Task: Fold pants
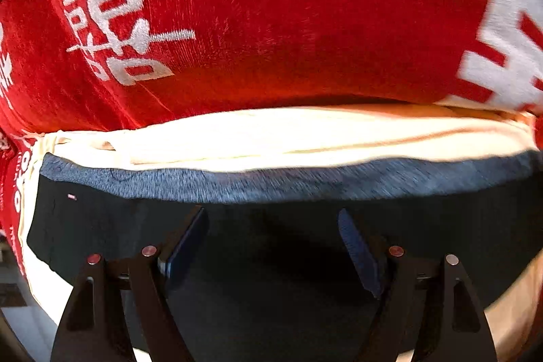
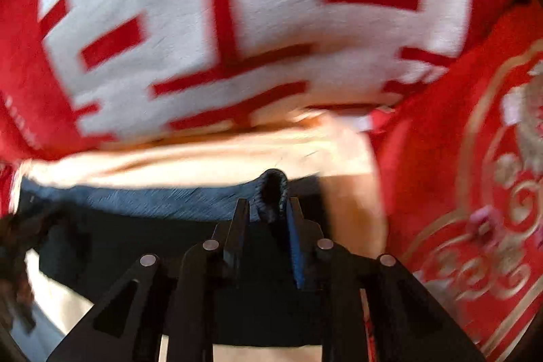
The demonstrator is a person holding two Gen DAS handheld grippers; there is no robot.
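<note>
Right tongs (image 2: 268,209) pinch a bunched fold of the dark pants (image 2: 135,240); left tongs (image 1: 273,219) gape empty above them, so 1-sided lifting could skew the fold

Rt hand-held gripper (image 2: 266,209) – pinched on dark pants (image 2: 135,226) fold

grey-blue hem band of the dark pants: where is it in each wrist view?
Left wrist: the grey-blue band runs across the whole picture, just above the open left gripper, not between its fingers.
Right wrist: band lies left of centre; its bunched end sits pinched in the right gripper.
Shared landmark: cream cloth directly above the band, under the red blanket.
</note>
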